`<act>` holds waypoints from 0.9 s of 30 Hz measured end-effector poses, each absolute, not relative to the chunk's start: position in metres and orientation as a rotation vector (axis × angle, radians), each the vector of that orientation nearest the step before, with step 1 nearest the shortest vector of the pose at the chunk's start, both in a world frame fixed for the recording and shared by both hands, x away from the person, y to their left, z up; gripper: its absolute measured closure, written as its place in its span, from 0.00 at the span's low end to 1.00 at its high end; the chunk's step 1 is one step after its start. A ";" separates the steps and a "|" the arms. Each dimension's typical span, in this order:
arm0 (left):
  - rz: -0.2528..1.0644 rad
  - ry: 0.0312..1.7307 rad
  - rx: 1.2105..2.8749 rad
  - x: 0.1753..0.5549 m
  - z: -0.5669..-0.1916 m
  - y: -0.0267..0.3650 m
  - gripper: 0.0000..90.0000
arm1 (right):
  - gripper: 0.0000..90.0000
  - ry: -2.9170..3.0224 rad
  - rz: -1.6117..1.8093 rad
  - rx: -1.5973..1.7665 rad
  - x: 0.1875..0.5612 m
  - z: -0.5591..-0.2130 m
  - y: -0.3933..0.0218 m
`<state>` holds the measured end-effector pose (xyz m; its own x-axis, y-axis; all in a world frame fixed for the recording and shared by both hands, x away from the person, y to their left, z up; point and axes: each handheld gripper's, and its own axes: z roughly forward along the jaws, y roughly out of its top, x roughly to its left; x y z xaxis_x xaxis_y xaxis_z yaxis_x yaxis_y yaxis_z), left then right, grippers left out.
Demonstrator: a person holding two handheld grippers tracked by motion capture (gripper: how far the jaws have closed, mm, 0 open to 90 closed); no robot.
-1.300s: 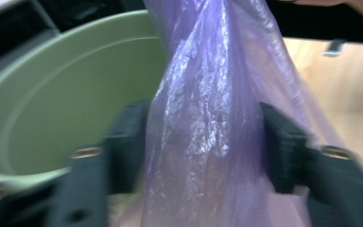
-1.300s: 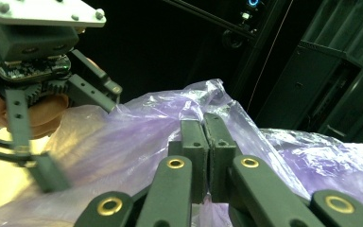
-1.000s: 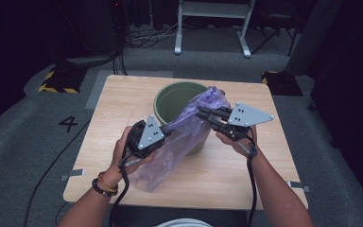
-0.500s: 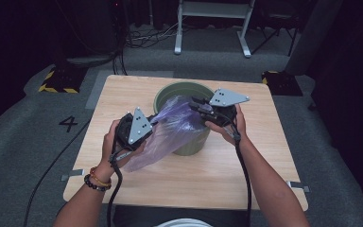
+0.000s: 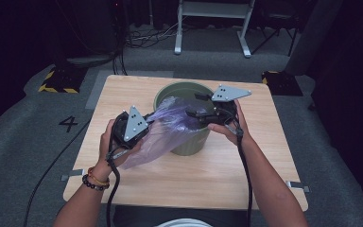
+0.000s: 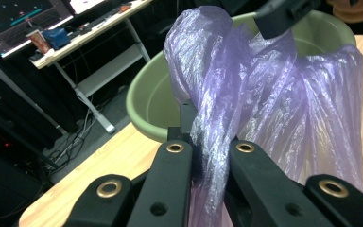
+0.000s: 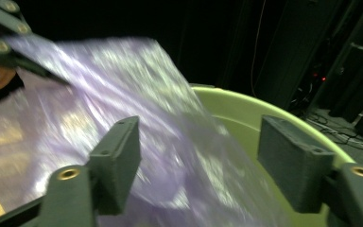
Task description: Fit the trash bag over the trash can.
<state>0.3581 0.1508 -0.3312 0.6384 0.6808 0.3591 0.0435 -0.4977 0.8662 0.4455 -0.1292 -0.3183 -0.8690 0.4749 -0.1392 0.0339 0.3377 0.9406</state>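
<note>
A green bucket (image 5: 189, 144) stands mid-table on the wooden table (image 5: 227, 175). A crumpled purple plastic bag (image 5: 163, 130) lies across its near-left rim and hangs down outside. My left gripper (image 5: 149, 124) is shut on a twisted bunch of the bag (image 6: 274, 109), jaws pinching it just before the bucket (image 6: 146, 99). My right gripper (image 5: 194, 105) hovers over the bucket's mouth, and its jaws have just been opening. In the right gripper view the right gripper (image 7: 201, 156) stands wide open. The bag film (image 7: 75, 123) lies between and below its pads without being pressed, and the bucket rim (image 7: 231, 109) is behind.
The table's near half in front of the bucket is bare wood. A white metal stand (image 5: 212, 28) and cables sit on the floor beyond the far edge. Black boxes with yellow stripes (image 5: 59, 78) flank the table's far corners. A desk with a monitor (image 6: 42, 28) stands to one side.
The right gripper moved left over the bucket and opened, letting go of the bag. The bag's raised edge dropped onto the rim. The left hand shifted slightly left, still gripping.
</note>
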 end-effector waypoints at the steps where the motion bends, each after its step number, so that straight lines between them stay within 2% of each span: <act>1: 0.881 0.563 1.955 0.359 -0.331 0.149 1.00 | 0.35 2.221 1.536 0.437 0.443 -0.317 -0.127; 3: 0.886 0.558 1.962 0.359 -0.332 0.144 1.00 | 0.38 2.244 1.529 0.381 0.438 -0.316 -0.123; 10: 0.855 0.555 1.958 0.365 -0.334 0.135 0.99 | 0.37 2.375 1.422 0.142 0.412 -0.324 -0.102; 12: 0.846 0.547 1.959 0.366 -0.334 0.131 0.99 | 0.50 2.375 1.336 0.108 0.410 -0.329 -0.097; 13: 0.842 0.549 1.956 0.366 -0.334 0.130 0.98 | 0.60 2.397 1.337 0.097 0.410 -0.330 -0.096; 16: 0.819 0.554 1.950 0.367 -0.334 0.130 0.89 | 0.79 2.412 1.314 0.102 0.412 -0.332 -0.095; 17: 0.805 0.556 1.948 0.368 -0.334 0.130 0.87 | 0.82 2.408 1.312 0.110 0.413 -0.333 -0.095; 18: 0.798 0.565 1.944 0.368 -0.334 0.131 0.81 | 0.87 2.410 1.311 0.117 0.414 -0.333 -0.096; 24: 0.735 0.583 1.931 0.360 -0.328 0.140 0.55 | 0.93 2.375 1.435 0.171 0.415 -0.332 -0.107; 27: 0.706 0.594 1.923 0.354 -0.324 0.147 0.48 | 0.93 2.339 1.483 0.198 0.415 -0.327 -0.115</act>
<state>0.3542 0.1466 -0.3242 0.7131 0.6652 0.2215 0.1049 -0.4136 0.9044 0.4152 -0.1155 -0.3274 -0.9242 0.3072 -0.2271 -0.0745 0.4382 0.8958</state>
